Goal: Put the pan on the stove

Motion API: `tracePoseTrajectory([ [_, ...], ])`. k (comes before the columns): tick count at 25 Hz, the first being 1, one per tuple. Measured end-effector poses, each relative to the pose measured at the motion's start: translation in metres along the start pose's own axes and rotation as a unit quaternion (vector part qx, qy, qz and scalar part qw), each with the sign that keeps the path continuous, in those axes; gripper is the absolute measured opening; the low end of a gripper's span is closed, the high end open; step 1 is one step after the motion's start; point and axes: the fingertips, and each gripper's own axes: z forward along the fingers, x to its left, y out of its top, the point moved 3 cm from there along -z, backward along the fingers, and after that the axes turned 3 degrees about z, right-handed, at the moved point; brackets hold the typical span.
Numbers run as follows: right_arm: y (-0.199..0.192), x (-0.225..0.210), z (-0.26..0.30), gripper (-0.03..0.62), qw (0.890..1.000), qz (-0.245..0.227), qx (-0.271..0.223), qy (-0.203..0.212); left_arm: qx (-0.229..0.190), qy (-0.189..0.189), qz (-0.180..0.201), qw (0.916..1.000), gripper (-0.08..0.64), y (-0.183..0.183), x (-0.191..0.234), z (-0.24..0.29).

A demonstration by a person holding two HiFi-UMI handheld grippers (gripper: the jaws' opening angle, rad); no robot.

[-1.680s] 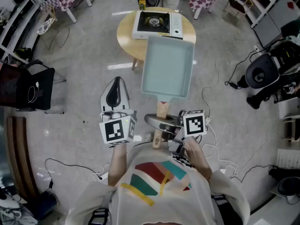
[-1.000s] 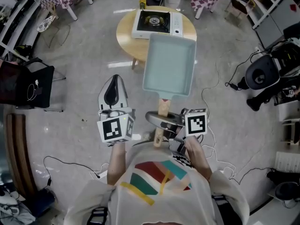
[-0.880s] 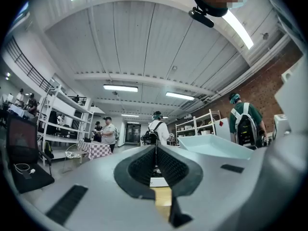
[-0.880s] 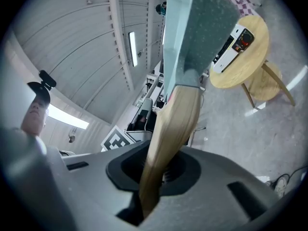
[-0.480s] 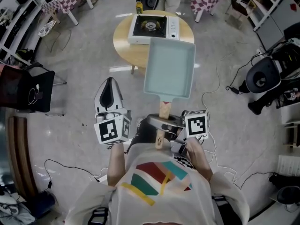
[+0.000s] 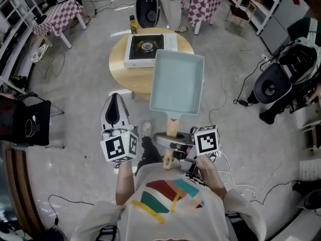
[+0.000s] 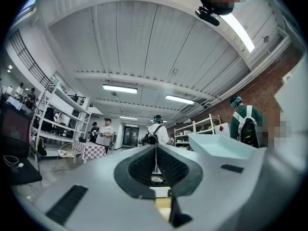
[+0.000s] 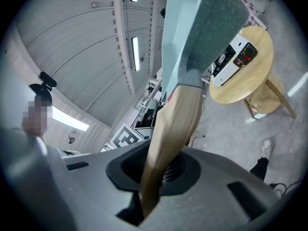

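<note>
Right tongs (image 8: 161,170) clamped on the wooden handle (image 8: 171,129) of the pan (image 6: 176,82), the handle rising out from between the jaws. Left tongs (image 7: 155,160) closed, jaws meeting with nothing between them, held alongside at the left and taking no part in the carry. The pale blue rectangular pan is held in the air in front of the person, roughly level, hollow side up. In the head view its far edge overlaps the near side of the round bench (image 6: 118,69), just short of the stove (image 6: 145,46), which sits on the bench with its burner bare. Step in hand, as judged: the carry toward the stove, with the pan not yet set down. The next move calls for bringing the pan forward and somewhat left until it is centred over the burner, keeping it level against the leverage of a single grip on the handle, then lowering it onto the burner supports before the tongs let go.
</note>
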Motion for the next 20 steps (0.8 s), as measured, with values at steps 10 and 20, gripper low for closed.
tracePoseTrajectory([
  [10, 0.058, -0.022, 0.035, 0.032, 1.0, -0.005, -0.008, -0.015, 0.008, -0.021, -0.01, 0.9997, 0.009, -0.02, 0.025, 0.069],
  [20, 0.169, -0.053, 0.106, 0.032, 0.999, -0.008, -0.034, -0.03, 0.005, -0.064, -0.028, 0.9976, 0.009, -0.034, 0.075, 0.196],
])
